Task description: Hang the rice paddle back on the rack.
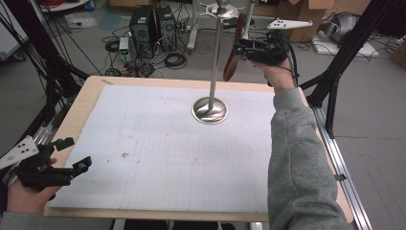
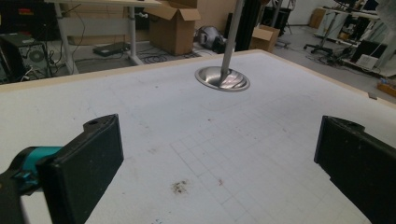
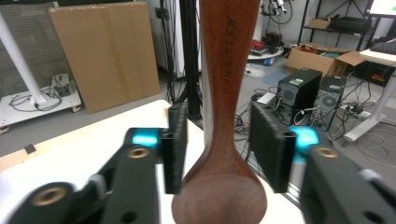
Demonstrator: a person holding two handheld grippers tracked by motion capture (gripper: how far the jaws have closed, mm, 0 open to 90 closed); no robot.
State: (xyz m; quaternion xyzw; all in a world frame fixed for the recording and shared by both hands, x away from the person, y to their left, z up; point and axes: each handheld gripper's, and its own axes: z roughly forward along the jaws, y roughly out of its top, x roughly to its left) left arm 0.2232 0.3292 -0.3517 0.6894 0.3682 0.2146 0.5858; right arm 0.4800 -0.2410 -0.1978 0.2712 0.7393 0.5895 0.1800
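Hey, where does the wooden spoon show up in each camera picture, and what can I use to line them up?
High view: the wooden spoon hangs upper right, by the right gripper.
Left gripper view: not in it.
Right gripper view: wooden spoon centre, between open jaws, pads apart from it.
Shared landmark: the metal stand, whose base appears top centre.

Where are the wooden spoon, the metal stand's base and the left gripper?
wooden spoon (image 3: 224, 154), right gripper view, neck above the bowl.
metal stand's base (image 1: 209, 110), high view, round foot.
left gripper (image 1: 73, 153), high view, midway between fingertips.

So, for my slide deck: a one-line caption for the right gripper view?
Right hand-held gripper, jaws open, straddles a hanging wooden spoon.
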